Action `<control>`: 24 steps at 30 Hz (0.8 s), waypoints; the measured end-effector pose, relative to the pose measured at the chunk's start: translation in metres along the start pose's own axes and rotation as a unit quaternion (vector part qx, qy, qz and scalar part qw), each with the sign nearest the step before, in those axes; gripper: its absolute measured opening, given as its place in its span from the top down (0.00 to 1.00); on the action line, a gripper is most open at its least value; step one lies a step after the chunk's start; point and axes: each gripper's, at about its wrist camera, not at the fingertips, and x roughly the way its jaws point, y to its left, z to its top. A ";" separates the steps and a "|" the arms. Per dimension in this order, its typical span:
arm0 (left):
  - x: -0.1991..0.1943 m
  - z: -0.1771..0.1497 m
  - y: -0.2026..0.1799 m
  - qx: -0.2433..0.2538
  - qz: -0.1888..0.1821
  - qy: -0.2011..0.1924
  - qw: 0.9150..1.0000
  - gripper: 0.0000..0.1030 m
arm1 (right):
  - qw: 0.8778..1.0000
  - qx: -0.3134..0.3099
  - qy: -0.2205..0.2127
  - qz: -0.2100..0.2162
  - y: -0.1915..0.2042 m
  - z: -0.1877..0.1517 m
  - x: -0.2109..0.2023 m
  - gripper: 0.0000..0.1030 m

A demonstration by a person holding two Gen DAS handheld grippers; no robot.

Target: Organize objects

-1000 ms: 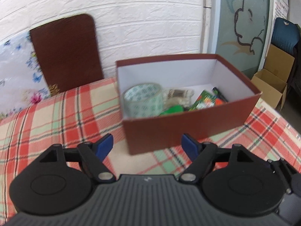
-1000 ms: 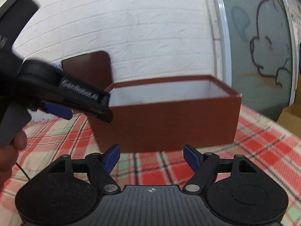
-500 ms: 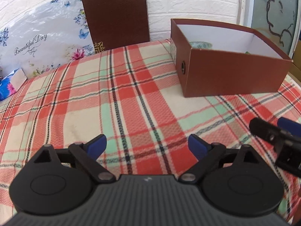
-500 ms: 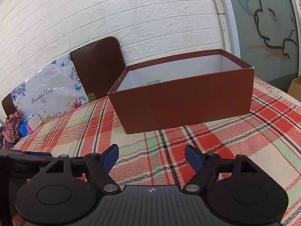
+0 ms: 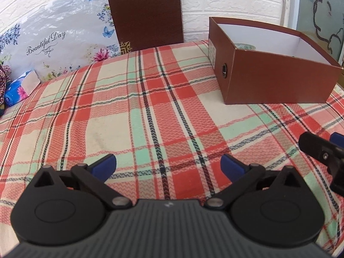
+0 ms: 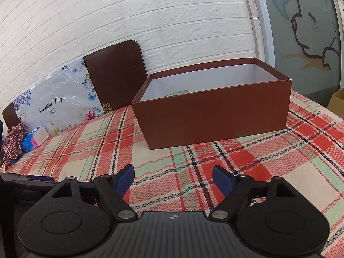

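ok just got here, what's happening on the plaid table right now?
A person is tidying items into the brown box on the plaid tablecloth. Right now nothing is being carried. The left hand-held gripper is open over bare cloth with nothing between its jaws, which have just been opening. The right hand-held gripper is also open and empty, facing the box. A roll of tape just shows over the box rim. No loose items are visible on the cloth in front of either gripper.

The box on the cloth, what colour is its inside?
White inside the box, clearest in the right wrist view.
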 end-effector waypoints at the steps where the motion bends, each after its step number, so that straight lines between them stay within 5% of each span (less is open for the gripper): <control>1: 0.000 0.000 0.000 0.000 0.005 -0.002 1.000 0.00 | 1.000 0.000 0.000 0.000 0.000 0.000 0.000 0.22; 6: -0.004 -0.001 0.000 0.008 0.030 -0.019 0.999 0.00 | 1.000 0.001 0.000 -0.003 -0.001 0.000 0.000 0.21; 24: -0.006 -0.003 0.000 0.010 0.026 -0.023 0.999 0.00 | 1.000 0.001 0.004 -0.005 -0.003 -0.002 0.000 0.20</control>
